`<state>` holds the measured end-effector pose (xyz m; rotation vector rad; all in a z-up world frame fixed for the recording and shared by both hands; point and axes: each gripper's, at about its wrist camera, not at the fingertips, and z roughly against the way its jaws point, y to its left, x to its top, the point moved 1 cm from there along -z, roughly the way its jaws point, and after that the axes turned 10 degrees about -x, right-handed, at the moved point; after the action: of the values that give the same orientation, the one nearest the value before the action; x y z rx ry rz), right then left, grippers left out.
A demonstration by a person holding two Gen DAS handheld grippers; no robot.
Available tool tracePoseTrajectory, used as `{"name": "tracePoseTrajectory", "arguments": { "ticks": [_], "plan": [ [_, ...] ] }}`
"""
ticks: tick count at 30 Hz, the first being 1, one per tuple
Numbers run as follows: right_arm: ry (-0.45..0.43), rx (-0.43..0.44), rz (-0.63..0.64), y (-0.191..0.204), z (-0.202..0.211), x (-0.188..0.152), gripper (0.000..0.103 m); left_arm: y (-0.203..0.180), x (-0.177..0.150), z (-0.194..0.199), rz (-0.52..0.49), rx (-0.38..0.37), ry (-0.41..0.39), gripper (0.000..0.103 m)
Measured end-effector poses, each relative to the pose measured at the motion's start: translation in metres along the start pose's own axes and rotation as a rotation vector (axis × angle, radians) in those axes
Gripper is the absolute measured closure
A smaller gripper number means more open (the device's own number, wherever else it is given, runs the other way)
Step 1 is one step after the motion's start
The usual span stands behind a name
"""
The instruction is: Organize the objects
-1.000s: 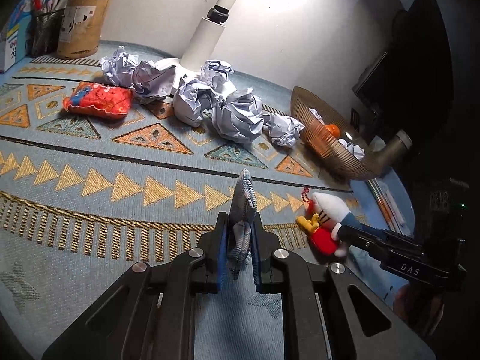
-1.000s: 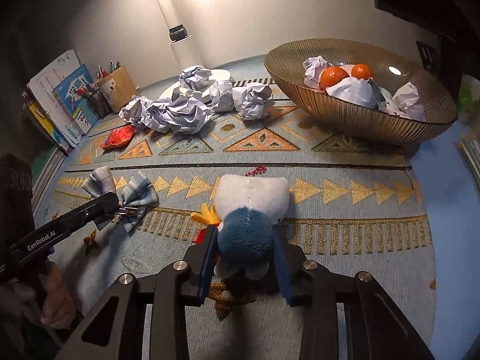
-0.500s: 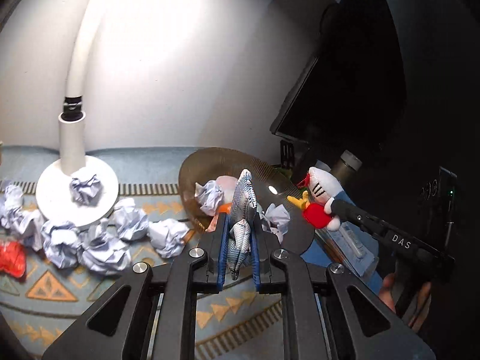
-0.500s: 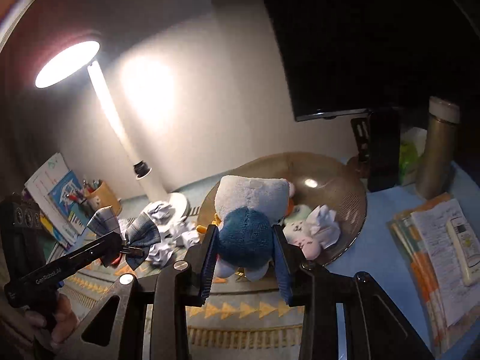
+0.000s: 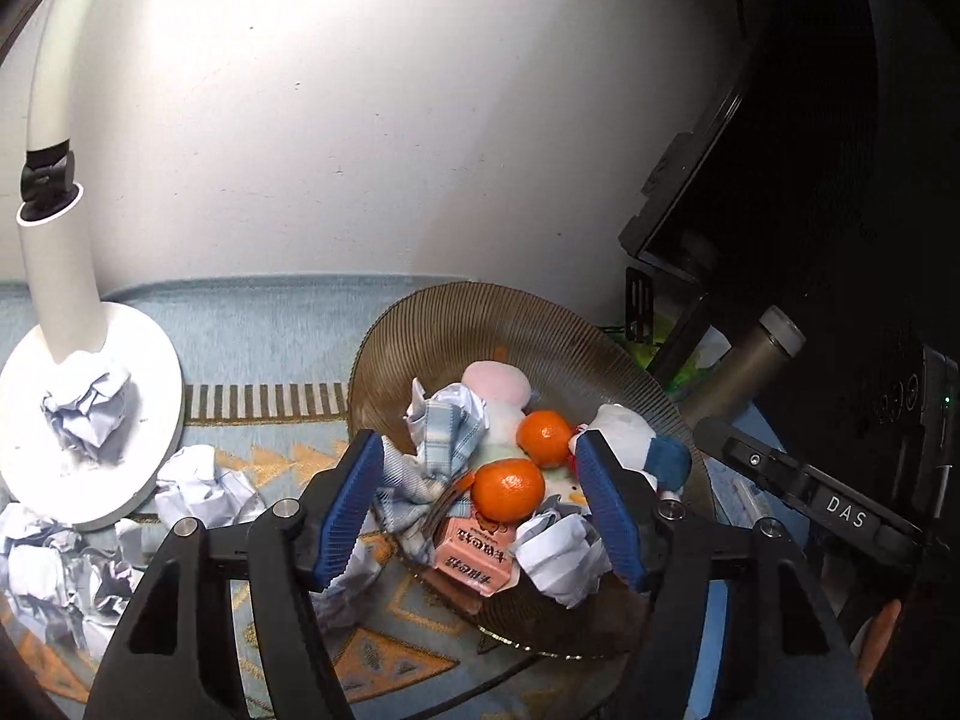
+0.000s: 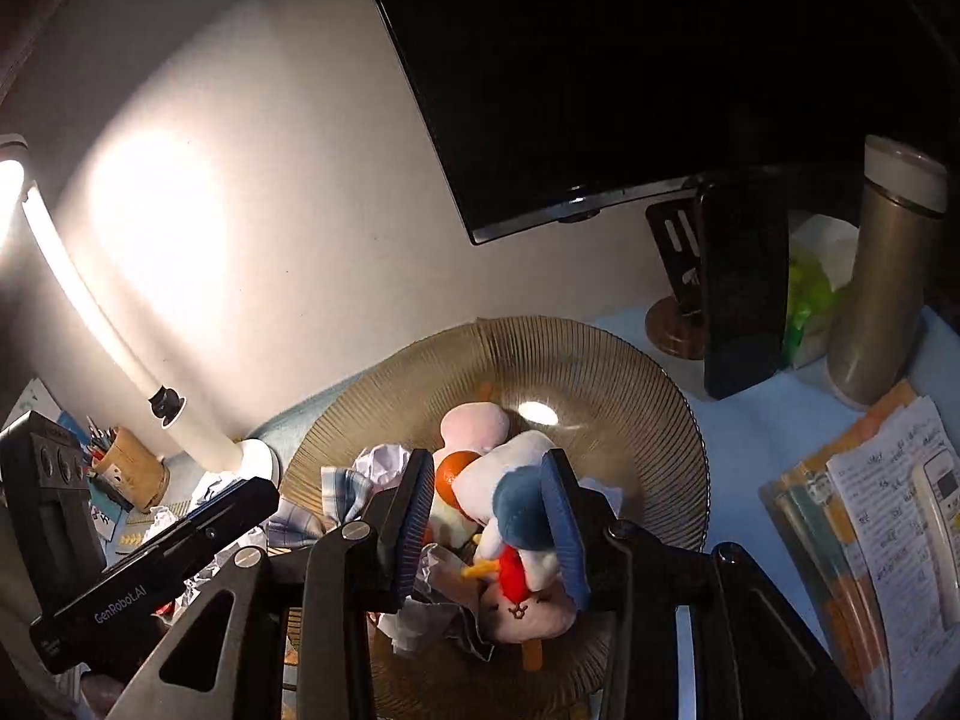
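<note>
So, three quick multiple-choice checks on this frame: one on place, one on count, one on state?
1. Where is the plaid cloth?
A. on the lamp base
B. in the bowl
C. in the pencil cup

2. How many tangerines does the left wrist view show?
A. one
B. two
C. four

3. What state is the left gripper in?
A. open
B. shut on the cloth
C. shut on a tangerine

Key:
1. B: the plaid cloth lies inside the bowl, at its left side.
2. B: two tangerines sit side by side.
3. A: the left gripper has its jaws spread wide.
</note>
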<state>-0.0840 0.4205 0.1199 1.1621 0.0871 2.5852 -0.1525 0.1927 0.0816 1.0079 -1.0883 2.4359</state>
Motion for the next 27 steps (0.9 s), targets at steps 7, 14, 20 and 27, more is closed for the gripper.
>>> {"name": "tracePoseTrajectory", "arguments": {
  "ticks": [7, 14, 20, 27],
  "plan": [
    [0.011, 0.057, 0.057, 0.026, 0.032, -0.024, 0.067, 0.003, -0.024, 0.075, -0.002, 0.052, -0.084, 0.038],
    [0.04, 0.229, 0.123, 0.087, 0.078, -0.068, 0.067, 0.007, -0.083, 0.187, -0.018, 0.221, -0.173, 0.033],
    [0.192, 0.291, 0.247, 0.147, 0.042, -0.151, 0.067, 0.057, -0.14, 0.23, 0.002, 0.529, -0.174, 0.022],
    [0.155, 0.248, 0.354, 0.164, 0.004, -0.186, 0.066, 0.108, -0.167, 0.232, 0.1, 0.577, -0.158, 0.022]
  ]
}}
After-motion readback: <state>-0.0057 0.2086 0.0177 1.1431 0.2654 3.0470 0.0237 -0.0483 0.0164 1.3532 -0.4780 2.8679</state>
